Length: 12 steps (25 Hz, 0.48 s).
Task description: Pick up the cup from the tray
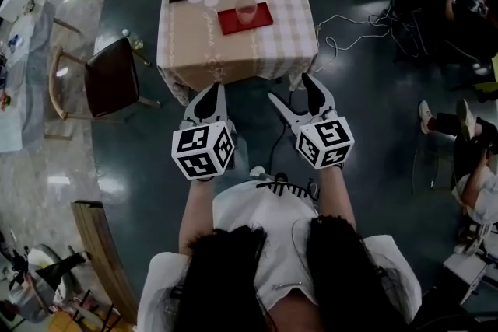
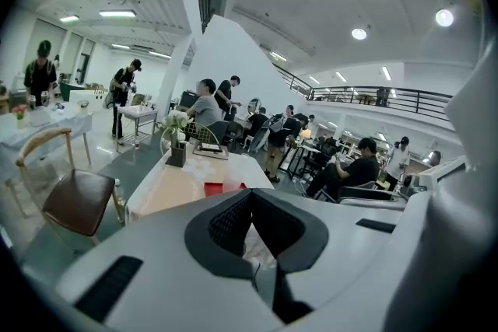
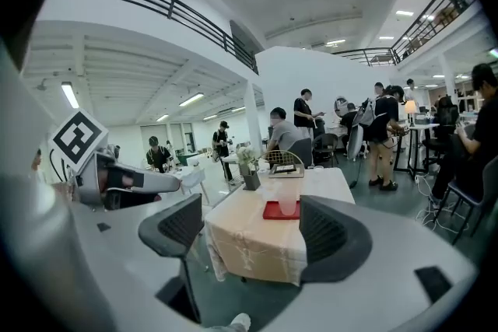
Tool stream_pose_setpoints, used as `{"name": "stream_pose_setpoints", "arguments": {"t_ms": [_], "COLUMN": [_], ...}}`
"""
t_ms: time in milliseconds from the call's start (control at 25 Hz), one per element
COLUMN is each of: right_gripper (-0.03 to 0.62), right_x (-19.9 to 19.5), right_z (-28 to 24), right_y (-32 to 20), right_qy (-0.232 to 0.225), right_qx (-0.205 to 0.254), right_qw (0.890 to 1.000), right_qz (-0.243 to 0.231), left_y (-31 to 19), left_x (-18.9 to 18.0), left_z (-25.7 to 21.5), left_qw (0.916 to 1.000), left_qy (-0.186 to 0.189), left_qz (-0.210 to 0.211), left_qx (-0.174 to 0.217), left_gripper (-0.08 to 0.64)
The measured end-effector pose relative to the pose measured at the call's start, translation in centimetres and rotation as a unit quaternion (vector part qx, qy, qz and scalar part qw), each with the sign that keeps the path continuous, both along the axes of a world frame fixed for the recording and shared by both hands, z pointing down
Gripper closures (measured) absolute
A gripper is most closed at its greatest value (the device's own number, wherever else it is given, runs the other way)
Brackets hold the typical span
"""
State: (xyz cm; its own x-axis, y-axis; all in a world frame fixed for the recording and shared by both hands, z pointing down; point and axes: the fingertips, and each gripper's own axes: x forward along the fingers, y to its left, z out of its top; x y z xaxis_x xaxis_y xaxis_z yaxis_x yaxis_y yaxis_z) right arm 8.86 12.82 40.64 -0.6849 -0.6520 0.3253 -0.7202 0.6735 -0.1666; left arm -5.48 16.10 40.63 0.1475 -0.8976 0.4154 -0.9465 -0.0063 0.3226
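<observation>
Checked table (image 1: 289,23) holds red tray (image 1: 228,23) with translucent pink cup (image 1: 246,10).

Open dark floor (image 1: 247,93) leads to the near edge of the checked-cloth worktop (image 1: 194,50). Its front half lies bare up to the flat red tray (image 1: 229,22). A brown wooden chair (image 1: 113,78) stands by its left side.

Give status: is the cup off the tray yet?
Done: nothing; the cup stands on the tray, on the table. In hand: both hang short of the table, right gripper open and empty, left gripper shut. Left: reach in, close on the cup, lift it.
</observation>
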Motion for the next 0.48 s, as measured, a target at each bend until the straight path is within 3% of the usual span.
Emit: {"name": "stream_pose_setpoints", "arguments": {"t_ms": [480], "right_gripper": [0.178], "right_x": [-6.8], "right_z": [0.4], "right_y": [-10.0], "right_qy": [0.010], "right_qx": [-0.018], "right_qw": [1.000], "right_qz": [-0.013], "left_y": [-10.5], "left_x": [-5.3], "left_z": [0.3], "left_qw": [0.9997], "left_qy": [0.010], "left_qz": [0.013], "left_qx": [-0.018], "left_gripper": [0.554]}}
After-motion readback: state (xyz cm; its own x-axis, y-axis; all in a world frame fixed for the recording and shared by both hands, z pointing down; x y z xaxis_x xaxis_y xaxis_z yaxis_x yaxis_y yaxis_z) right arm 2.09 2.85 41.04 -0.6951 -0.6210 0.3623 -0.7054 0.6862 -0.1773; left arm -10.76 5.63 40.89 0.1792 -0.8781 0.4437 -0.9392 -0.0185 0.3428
